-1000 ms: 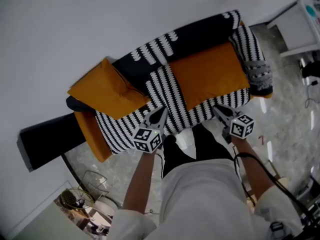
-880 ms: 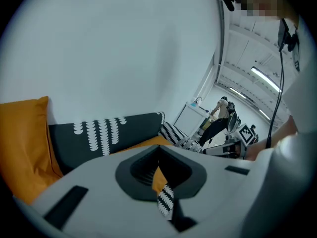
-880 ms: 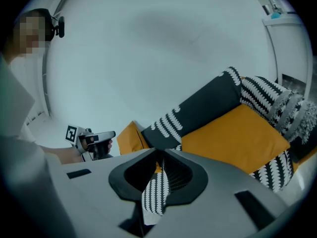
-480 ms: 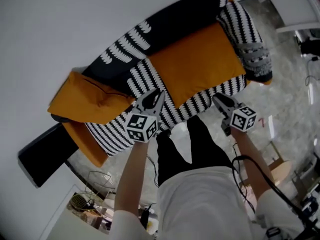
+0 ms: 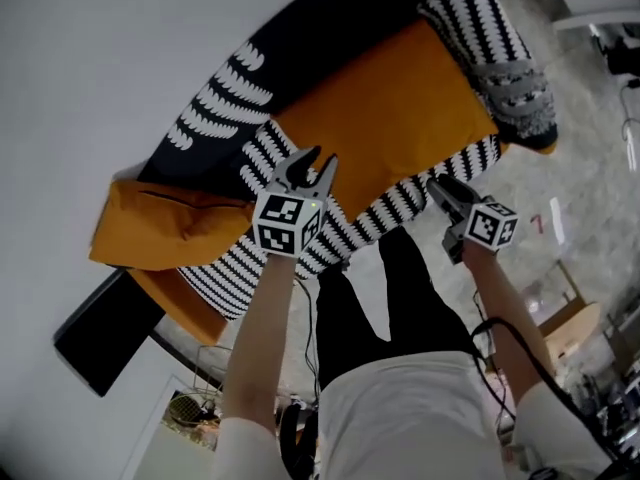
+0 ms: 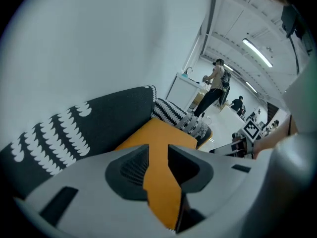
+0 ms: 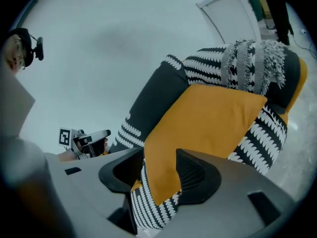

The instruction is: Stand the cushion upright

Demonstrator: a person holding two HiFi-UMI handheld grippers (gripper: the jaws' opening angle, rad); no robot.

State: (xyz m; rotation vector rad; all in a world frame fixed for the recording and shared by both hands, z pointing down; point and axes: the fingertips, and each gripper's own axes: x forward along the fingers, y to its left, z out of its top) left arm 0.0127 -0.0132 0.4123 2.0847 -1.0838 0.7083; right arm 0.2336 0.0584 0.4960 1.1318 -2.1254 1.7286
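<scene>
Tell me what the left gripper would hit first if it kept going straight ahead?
Most likely the big orange cushion lying flat on the sofa, though depth is unclear. The jaws of the left gripper have just been opening, with nothing between them yet.

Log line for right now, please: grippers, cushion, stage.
left gripper: jaws just opening, empty | right gripper: jaws just opening, empty | cushion: flat on sofa, not gripped | stage: pre-grasp, not upright yet

Sofa (image 5: 300, 53) cut off by head view's top edge
</scene>
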